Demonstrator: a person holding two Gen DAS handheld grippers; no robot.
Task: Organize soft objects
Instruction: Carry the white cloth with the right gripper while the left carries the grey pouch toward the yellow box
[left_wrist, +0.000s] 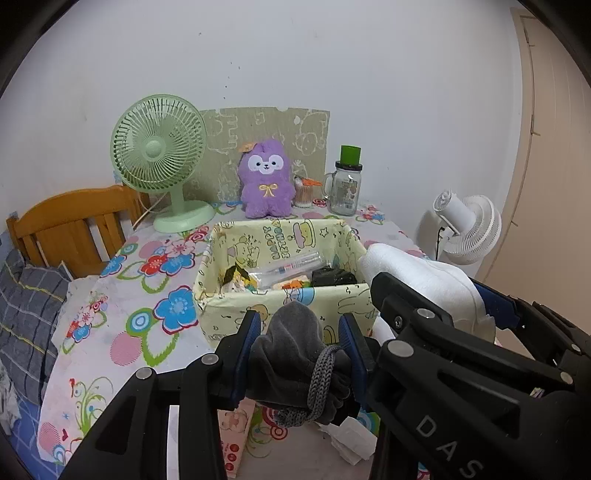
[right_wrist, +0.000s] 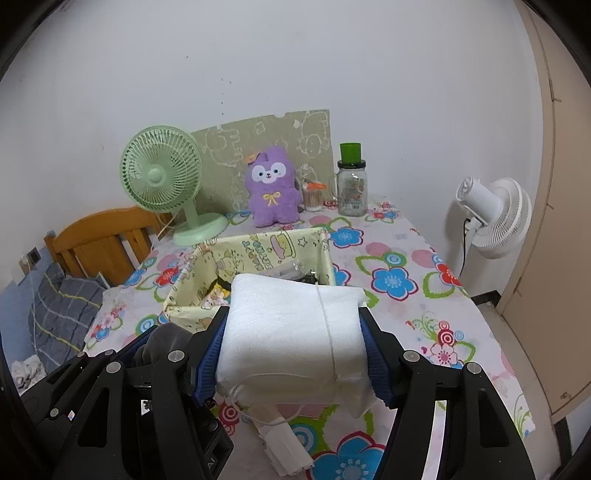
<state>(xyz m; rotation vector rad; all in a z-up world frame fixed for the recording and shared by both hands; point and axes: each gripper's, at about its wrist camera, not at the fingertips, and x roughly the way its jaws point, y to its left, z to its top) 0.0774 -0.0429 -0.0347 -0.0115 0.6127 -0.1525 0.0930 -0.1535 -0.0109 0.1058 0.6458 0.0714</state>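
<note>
Basket (left_wrist: 280, 306) dead ahead of both my tongs: left gripper (left_wrist: 301, 345) clamps grey pouch (left_wrist: 295, 350), right gripper (right_wrist: 291, 347) white foam bundle (right_wrist: 291, 332).

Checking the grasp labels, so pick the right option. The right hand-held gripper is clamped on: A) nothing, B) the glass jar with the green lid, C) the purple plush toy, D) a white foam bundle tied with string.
D: the right hand-held gripper has its blue pads pressed against both sides of the white foam bundle, which is tied round with string.
</note>
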